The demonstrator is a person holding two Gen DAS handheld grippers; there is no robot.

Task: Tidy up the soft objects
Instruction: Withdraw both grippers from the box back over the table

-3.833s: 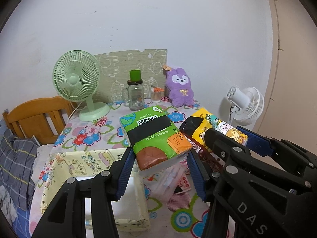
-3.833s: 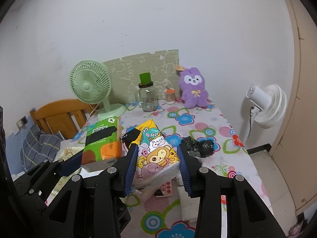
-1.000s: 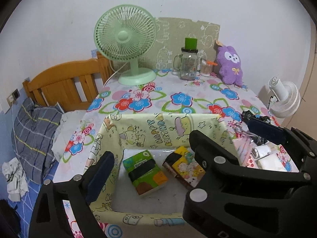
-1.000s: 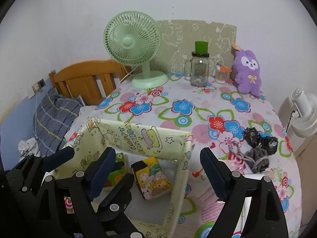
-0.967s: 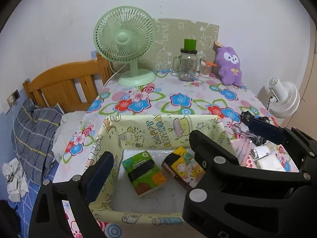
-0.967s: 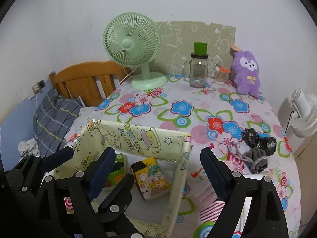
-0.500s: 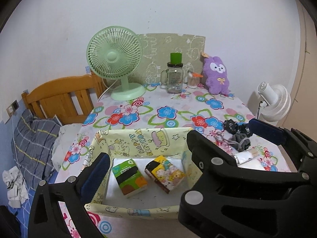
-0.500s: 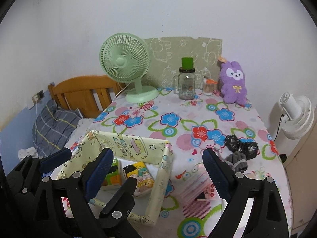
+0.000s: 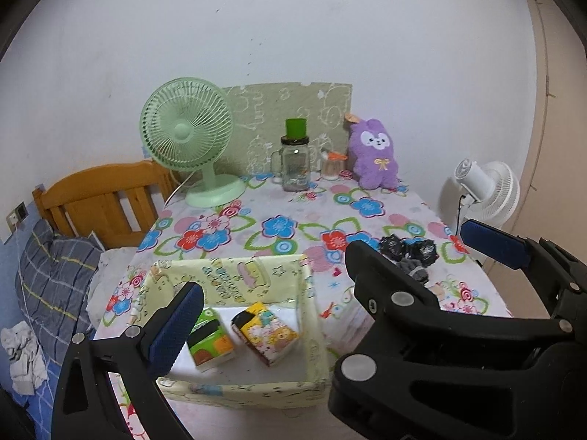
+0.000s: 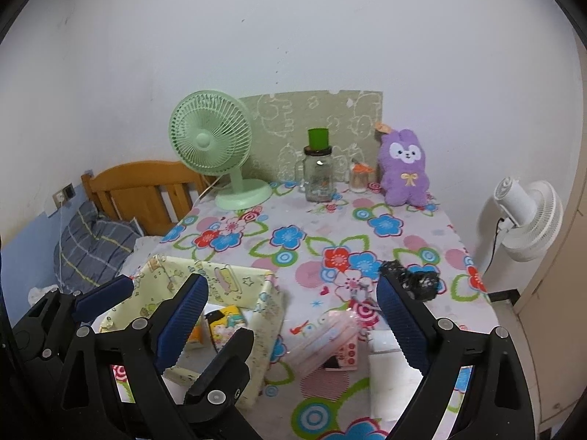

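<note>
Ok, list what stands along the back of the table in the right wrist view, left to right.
Green fan → glass jar with green lid → small cup → purple plush.

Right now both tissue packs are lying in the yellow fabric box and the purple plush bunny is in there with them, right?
Not quite. Both tissue packs, green and cartoon-printed, lie in the yellow fabric box, but the purple plush bunny sits at the table's far edge by the wall, as the left wrist view shows.
</note>
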